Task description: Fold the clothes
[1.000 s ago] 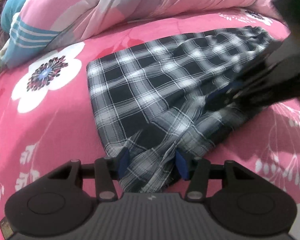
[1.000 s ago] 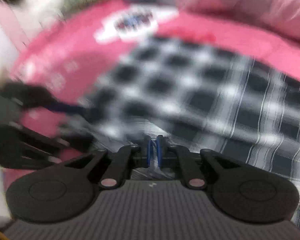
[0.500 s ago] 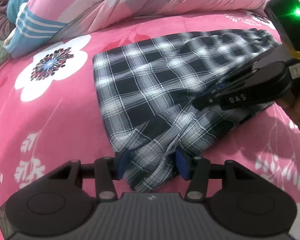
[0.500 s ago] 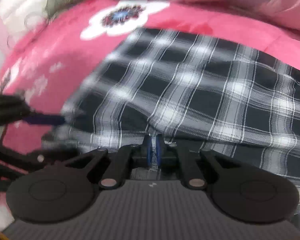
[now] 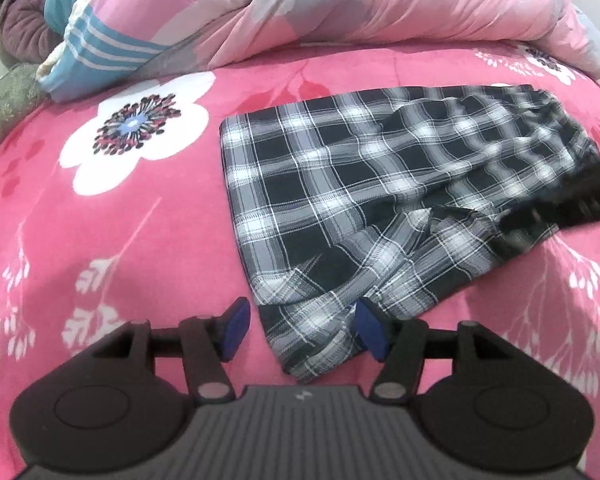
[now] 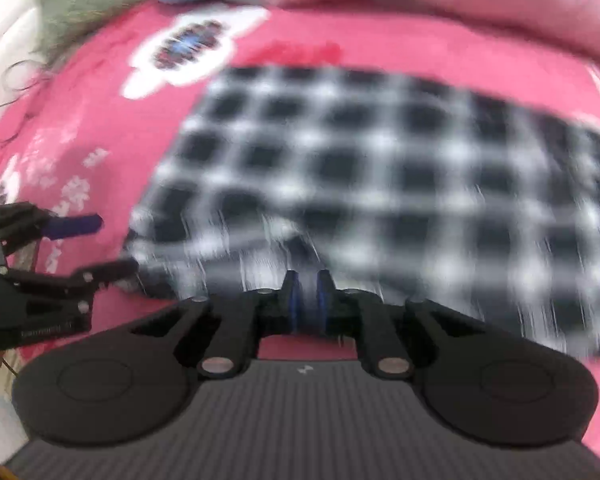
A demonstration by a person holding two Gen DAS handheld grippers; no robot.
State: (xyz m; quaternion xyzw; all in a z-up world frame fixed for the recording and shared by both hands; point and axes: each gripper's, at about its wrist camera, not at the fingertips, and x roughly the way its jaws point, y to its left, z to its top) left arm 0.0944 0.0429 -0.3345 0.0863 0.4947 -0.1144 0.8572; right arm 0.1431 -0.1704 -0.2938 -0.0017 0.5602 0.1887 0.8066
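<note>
Nearest my left camera, my left gripper (image 5: 298,330) stands with its jaws spread wide, the blue pads (image 5: 370,334) clear on both sides; the near corner of the plaid garment (image 5: 380,208) lies between them, the right pad touching or just beside the cloth, the left pad apart from it over bare bedspread (image 5: 120,248). I record nothing clamped there. The garment, black, white and grey check, lies partly folded on the pink floral bedspread, with one layer turned over at the near edge and creased. Beyond the garment's left edge is a large white flower print (image 5: 136,128). At the garment's right edge my right gripper (image 5: 572,204) enters the left view as a dark blurred shape. From the right camera, heavily motion-blurred, my right gripper (image 6: 306,300) has its pads drawn close with a narrow gap; cloth appears between them, but I cannot tell whether it is pinched. Farthest from the garment, a pink quilt (image 5: 380,4) is heaped along the back, with a blue striped cloth (image 5: 100,52) at its left end.
</note>
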